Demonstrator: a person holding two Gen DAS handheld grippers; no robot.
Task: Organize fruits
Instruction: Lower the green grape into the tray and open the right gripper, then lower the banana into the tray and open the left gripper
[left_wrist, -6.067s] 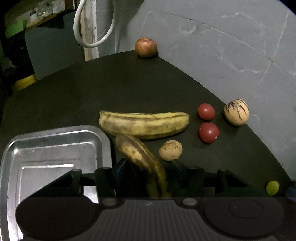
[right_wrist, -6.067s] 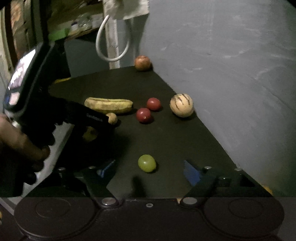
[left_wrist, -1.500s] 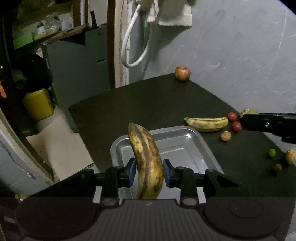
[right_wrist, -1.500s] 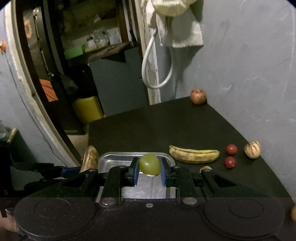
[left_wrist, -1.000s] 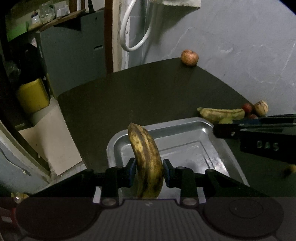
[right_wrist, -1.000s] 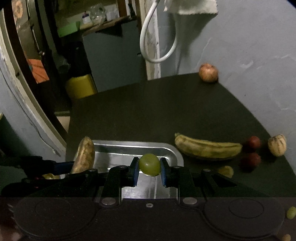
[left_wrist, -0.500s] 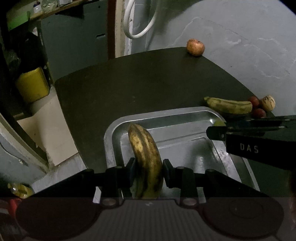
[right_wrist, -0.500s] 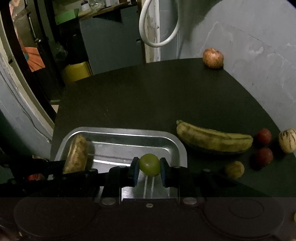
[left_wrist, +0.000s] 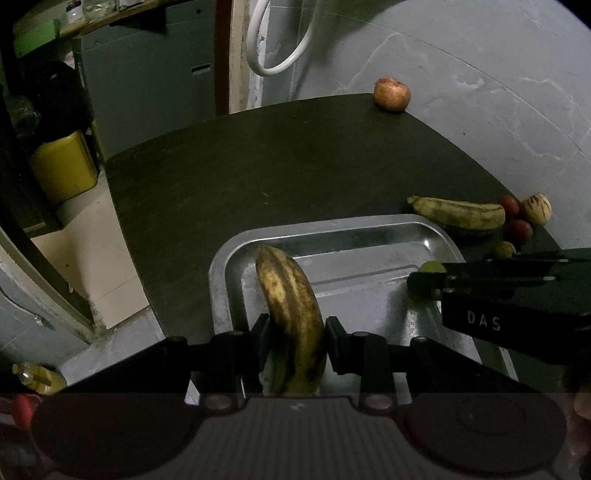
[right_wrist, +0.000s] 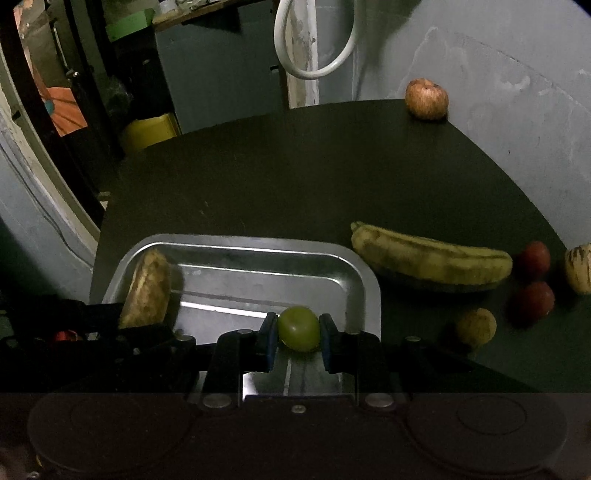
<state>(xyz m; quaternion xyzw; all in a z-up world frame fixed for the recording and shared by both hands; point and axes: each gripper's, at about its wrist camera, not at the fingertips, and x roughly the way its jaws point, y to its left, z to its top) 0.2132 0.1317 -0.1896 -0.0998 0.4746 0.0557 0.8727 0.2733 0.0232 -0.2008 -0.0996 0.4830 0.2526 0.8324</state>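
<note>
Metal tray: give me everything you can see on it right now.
The metal tray is a shallow rectangular pan, shiny and silvery, with rounded corners, a raised rim and a stepped flat floor. It lies flat on the dark table, near its front edge. No fruit lies loose in it. The left gripper holds a spotted banana over its left side; the right gripper holds a green fruit over its right side. A second banana lies just outside its far right corner.

Left gripper (left_wrist: 293, 338): brown-spotted yellow banana (left_wrist: 291, 314) between its fingers, over rectangular metal tray (left_wrist: 369, 236). Right gripper (right_wrist: 298, 338): round green grape (right_wrist: 298, 328) between its fingers, over the same tray; ahead-right on dark round table (right_wrist: 295, 166), 1 long yellow banana (right_wrist: 432, 258), 2 red round fruits (right_wrist: 533, 299) beyond.
</note>
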